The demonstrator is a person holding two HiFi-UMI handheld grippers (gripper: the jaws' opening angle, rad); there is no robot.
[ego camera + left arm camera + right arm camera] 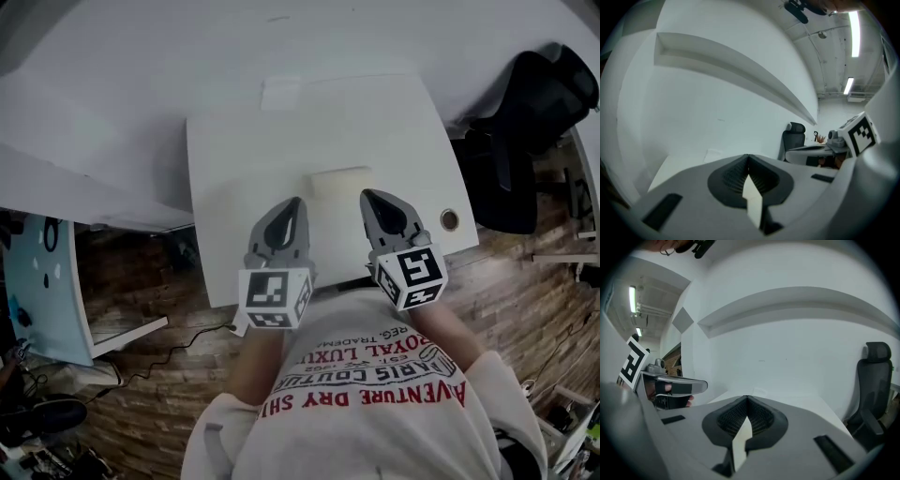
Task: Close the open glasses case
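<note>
Shirt print, "ADVENTURE DRY" (upside down)

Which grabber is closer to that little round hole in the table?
Right. The right gripper is just left of the round hole; the left gripper is farther left, past the right one.

Lighting's flat & kinda dim overall, greyish cast. Long white fluorescent ceiling tubes blow out a bit in the left gripper view. Plain white rectangular tabletop looks washed out, barely any shadows. Both gripper views: heavy fisheye w/ black corners, foreground soft.
</note>
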